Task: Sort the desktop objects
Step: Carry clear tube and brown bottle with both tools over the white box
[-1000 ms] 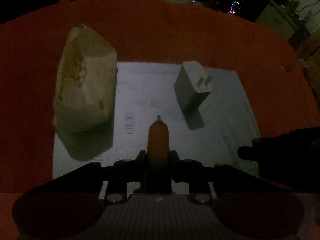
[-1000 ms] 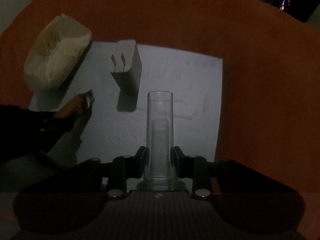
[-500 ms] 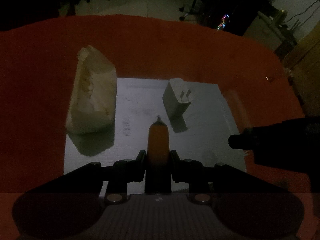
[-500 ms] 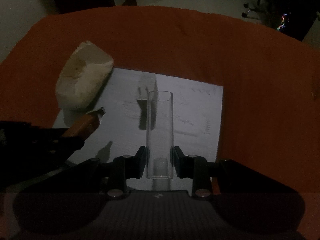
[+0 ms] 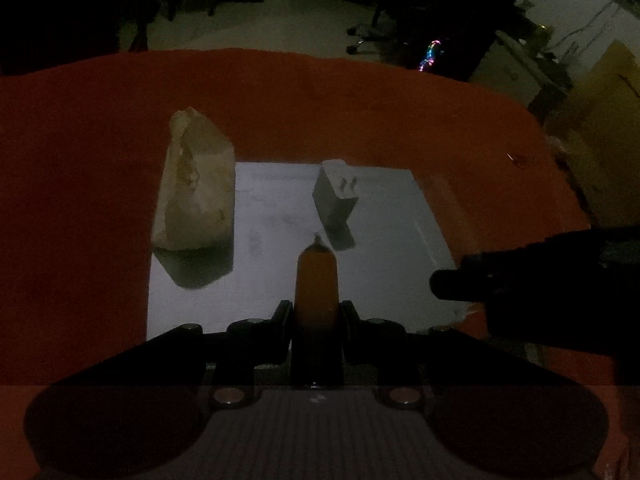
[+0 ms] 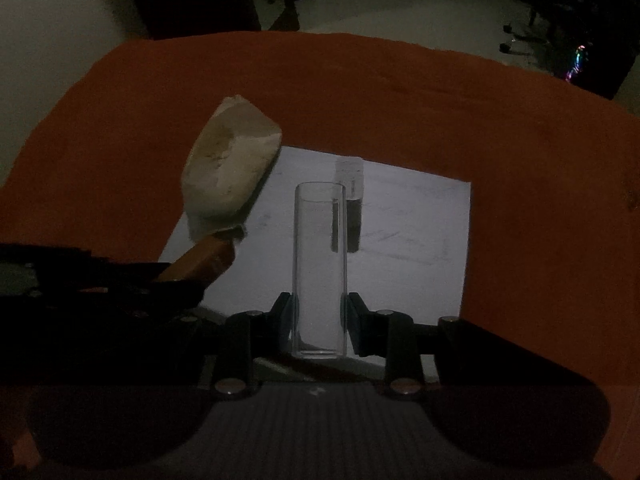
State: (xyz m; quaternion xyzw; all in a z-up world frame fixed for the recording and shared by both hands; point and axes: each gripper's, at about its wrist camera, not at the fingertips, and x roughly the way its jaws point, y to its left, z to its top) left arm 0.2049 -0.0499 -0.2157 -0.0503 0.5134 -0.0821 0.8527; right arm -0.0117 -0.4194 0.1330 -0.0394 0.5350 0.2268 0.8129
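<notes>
My left gripper (image 5: 316,314) is shut on an orange tube with a pointed tip (image 5: 316,280), held above the white sheet (image 5: 264,280). My right gripper (image 6: 320,314) is shut on a clear, empty plastic cylinder (image 6: 320,264), its open end pointing away. A crumpled tissue pack (image 5: 196,184) lies on the sheet's left edge, and a white plug charger (image 5: 334,196) stands at the sheet's far side. In the right wrist view the tissue pack (image 6: 232,160) is far left, and the charger (image 6: 354,176) is partly behind the cylinder. The orange tube (image 6: 200,260) and the left gripper show at the left.
An orange cloth (image 5: 100,160) covers the table (image 6: 540,160) under the white sheet (image 6: 408,232). The dark body of the right gripper (image 5: 520,280) reaches in from the right of the left wrist view. Beyond the far table edge are a dim floor, chair legs and a lit device.
Both grippers have risen and drawn back from the sheet with their loads. The tissue pack and charger look smaller and farther away. More of the room beyond the table shows.
</notes>
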